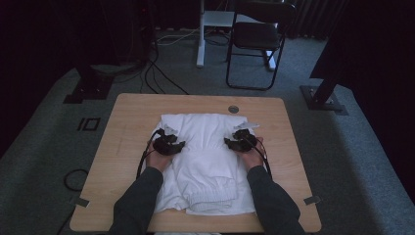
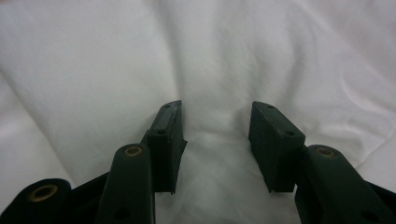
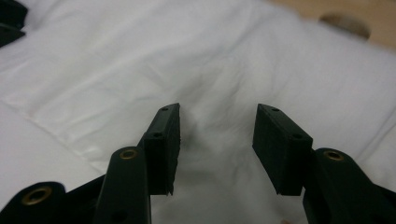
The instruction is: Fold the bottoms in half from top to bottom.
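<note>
On the wooden tabletop [image 1: 122,147] lies a folded white garment [image 1: 205,171], with no label or writing legible. Above it, the left gripper [image 1: 177,143] and right gripper [image 1: 230,142] face each other, fingers [image 2: 169,140] released with only cloth behind the gap. Right gripper view adds a round grommet [image 3: 344,24]; high view, a black chair [image 1: 257,36].

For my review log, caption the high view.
Both grippers, left and right, rest open-jawed on a folded white garment on a wooden table.
</note>
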The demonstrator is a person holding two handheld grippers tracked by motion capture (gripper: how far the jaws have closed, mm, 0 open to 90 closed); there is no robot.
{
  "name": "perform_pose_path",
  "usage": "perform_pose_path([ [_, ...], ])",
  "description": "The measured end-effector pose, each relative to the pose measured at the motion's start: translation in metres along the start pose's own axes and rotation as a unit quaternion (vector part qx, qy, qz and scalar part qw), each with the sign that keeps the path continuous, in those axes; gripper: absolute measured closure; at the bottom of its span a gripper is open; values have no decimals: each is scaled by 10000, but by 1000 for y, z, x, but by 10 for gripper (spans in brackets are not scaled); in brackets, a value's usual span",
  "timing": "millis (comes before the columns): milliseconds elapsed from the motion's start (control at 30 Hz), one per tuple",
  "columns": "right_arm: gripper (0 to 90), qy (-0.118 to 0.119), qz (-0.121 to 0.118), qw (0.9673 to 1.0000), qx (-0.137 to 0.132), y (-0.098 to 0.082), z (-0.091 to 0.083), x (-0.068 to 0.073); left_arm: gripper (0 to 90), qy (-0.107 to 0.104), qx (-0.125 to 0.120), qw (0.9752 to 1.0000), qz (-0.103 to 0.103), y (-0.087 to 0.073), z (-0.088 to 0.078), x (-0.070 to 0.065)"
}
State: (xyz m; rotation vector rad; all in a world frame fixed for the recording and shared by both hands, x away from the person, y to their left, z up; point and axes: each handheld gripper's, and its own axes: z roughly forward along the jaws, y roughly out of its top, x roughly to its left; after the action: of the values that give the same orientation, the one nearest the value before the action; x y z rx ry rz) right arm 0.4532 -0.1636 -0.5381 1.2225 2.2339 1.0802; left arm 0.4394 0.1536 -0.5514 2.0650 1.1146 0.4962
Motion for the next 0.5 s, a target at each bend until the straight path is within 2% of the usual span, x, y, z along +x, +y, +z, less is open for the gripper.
perform_pose_path([
  [100,511,-66,31,9997,252,-11,10,-2,556,-66,-33,9999,-87,-2,-1,2],
  [200,511,-16,109,9998,134,-16,9,-3,556,-73,-40,9999,-98,-3,-1,2],
  [233,511,65,169,9998,70,-22,5,-5,557,-100,-65,9999,-113,-7,-5,0],
  [333,512,123,168,9998,44,-27,0,-4,557,-147,-74,9998,-132,-11,-9,-3],
  [400,512,121,163,9998,5,-33,-5,-1,558,-181,-78,9997,-125,-16,-14,-7],
  [500,513,96,36,9999,-18,-43,-15,9,558,-210,-76,9997,-80,-24,-22,-15],
])
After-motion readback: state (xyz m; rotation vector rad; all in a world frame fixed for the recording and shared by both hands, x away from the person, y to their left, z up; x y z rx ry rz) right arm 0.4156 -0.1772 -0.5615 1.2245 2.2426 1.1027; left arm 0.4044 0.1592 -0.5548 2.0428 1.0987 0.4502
